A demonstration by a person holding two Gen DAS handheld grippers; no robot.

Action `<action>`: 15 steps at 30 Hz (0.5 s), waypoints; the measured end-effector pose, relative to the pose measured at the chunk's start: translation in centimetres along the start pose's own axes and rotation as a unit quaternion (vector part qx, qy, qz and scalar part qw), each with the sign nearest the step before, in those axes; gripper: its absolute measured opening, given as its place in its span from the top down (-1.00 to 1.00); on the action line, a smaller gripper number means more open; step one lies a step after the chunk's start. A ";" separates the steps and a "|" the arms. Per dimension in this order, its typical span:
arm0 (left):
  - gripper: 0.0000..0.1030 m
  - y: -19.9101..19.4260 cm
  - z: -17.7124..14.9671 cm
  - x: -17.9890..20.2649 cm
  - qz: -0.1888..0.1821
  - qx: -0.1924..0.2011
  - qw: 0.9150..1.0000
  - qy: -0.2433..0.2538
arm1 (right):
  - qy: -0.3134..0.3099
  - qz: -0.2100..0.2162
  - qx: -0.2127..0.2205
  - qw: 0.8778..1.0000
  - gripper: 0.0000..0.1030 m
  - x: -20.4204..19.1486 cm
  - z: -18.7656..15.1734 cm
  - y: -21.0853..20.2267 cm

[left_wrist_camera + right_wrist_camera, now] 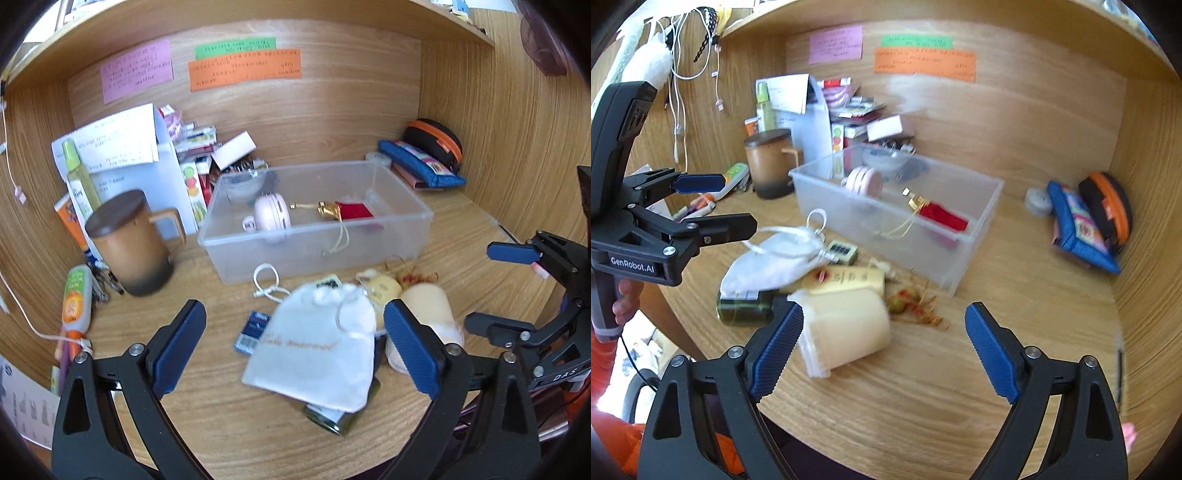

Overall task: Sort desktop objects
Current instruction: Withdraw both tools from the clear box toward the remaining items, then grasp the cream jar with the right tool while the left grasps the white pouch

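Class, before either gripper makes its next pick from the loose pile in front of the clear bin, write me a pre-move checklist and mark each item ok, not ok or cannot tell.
1. Left gripper open and holding nothing: ok.
2. Right gripper open and holding nothing: ok.
3. Clear bin has bare floor left beside the pink round case and the red pouch: ok.
4. White drawstring bag lies free of other things: not ok, it lies over the green bottle.
5. Cream cylinder is on its side at the right gripper's left finger, touching or not: cannot tell.
6. Brown lidded mug stands away from the pile: ok.
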State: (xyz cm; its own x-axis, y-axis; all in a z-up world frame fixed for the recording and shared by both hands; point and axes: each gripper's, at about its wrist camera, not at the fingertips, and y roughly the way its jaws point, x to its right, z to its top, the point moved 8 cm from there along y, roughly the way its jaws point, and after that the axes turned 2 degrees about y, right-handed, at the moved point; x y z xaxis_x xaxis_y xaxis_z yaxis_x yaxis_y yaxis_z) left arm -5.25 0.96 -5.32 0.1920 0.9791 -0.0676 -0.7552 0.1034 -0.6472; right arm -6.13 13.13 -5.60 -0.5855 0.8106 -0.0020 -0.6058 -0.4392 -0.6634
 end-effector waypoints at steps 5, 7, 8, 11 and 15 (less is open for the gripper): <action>-0.91 1.3 -1.8 0.5 -0.010 -0.023 1.000 0.004 | -0.002 0.023 -0.014 1.000 -0.72 -0.6 -1.3 1.3; -0.90 2.2 -2.4 0.5 -0.015 -0.037 0.999 0.001 | -0.002 0.031 -0.023 0.999 -0.72 -0.8 -1.6 2.0; -0.90 2.5 -2.5 0.5 -0.017 -0.043 0.999 0.001 | -0.002 0.036 -0.026 0.999 -0.72 -0.9 -1.7 2.3; -0.90 3.7 -3.1 0.3 -0.022 -0.058 0.998 -0.003 | -0.001 0.048 -0.038 0.998 -0.72 -1.2 -2.1 3.3; -0.91 5.0 -3.3 0.1 -0.033 -0.076 0.997 -0.009 | 0.002 0.064 -0.045 0.997 -0.72 -1.4 -2.4 4.4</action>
State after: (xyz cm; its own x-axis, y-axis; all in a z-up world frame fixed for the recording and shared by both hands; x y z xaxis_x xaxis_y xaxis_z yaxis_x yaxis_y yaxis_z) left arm -6.92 1.00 -11.12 0.2263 0.9740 -0.0090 -0.6371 0.1410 -0.7577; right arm -6.71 10.96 -10.33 -0.6520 0.7524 -0.0939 -0.4752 -0.5021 -0.7226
